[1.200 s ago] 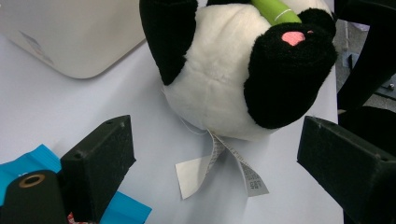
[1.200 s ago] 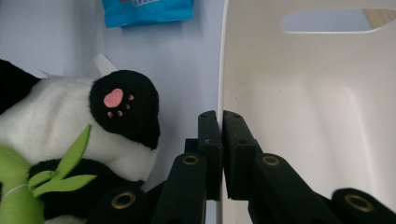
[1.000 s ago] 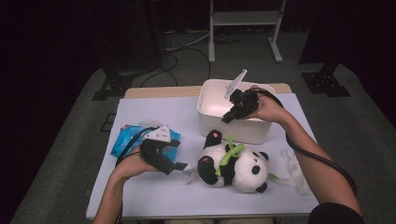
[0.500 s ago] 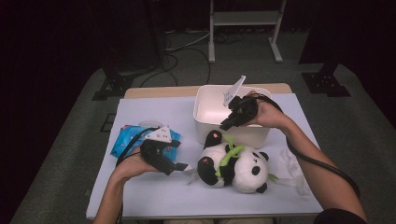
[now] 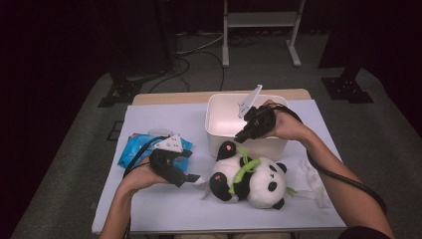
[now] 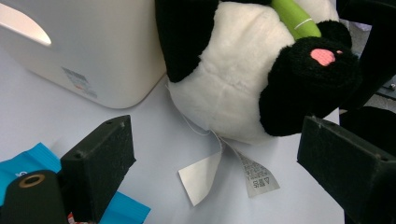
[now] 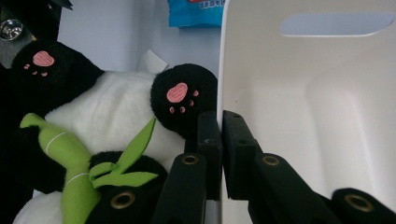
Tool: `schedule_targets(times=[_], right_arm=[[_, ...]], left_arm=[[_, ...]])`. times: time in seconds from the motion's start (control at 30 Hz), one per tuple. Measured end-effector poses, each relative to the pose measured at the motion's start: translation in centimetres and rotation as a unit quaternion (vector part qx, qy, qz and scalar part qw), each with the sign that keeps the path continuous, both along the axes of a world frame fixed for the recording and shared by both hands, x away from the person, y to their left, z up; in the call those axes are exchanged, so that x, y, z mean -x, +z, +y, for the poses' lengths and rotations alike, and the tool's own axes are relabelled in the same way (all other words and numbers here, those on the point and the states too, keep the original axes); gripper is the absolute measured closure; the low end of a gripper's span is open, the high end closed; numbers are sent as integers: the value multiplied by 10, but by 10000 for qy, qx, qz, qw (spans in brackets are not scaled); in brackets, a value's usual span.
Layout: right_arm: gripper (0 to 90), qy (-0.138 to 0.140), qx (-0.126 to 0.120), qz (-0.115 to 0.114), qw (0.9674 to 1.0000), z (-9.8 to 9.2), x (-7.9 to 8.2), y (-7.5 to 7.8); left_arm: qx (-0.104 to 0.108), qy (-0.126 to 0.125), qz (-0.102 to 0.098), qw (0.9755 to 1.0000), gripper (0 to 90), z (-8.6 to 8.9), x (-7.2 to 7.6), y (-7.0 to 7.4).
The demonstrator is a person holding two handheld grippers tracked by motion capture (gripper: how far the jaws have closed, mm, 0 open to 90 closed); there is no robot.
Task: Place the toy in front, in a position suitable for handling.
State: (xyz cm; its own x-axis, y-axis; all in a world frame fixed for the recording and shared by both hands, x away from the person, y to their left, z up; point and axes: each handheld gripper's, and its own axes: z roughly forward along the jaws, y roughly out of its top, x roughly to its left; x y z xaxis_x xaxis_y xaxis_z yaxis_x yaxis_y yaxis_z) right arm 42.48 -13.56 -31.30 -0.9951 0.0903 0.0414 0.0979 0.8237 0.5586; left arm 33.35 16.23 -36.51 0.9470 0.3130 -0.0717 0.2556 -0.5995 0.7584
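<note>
A white plastic bin (image 5: 219, 107) stands at the back of the table, its inner wall (image 7: 299, 93) close in the right gripper view. My right gripper (image 5: 241, 137) (image 7: 219, 126) is shut on the bin's near rim. Just in front of the bin lies a plush panda (image 5: 251, 181) (image 7: 107, 107) holding green bamboo (image 7: 65, 154). To the panda's left, my left gripper (image 5: 191, 178) (image 6: 219, 154) is open and low over the table. Its jaws flank the panda's white fabric tags (image 6: 252, 172) without touching them.
A blue wipes packet (image 5: 133, 149) (image 6: 28, 161) lies at the left, behind the left hand. Crumpled white tissue (image 5: 311, 179) sits at the panda's right. Cables trail from both grippers. A metal stand (image 5: 259, 20) rises on the floor beyond the table.
My right gripper has shifted slightly left and nearer, and the bin it grips has slid a little with it. The left gripper and the panda have stayed put.
</note>
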Motion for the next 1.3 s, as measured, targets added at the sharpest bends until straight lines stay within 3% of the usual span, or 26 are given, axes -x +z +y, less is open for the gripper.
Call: schedule_targets(times=[0.67, 1.03, 1.3], right_arm=[[859, 62, -12, -5, 10000, -2, 6, 0], [775, -207, -217, 64, 9995, -13, 5, 6], [696, -447, -360, 35, 9983, -33, 19, 16]], left_arm=[[-49, 22, 2, 10000, 102, 2, -1, 0], [-15, 39, 21, 10000, 102, 3, -2, -2], [-8, 91, 40, 10000, 102, 5, -3, -3]])
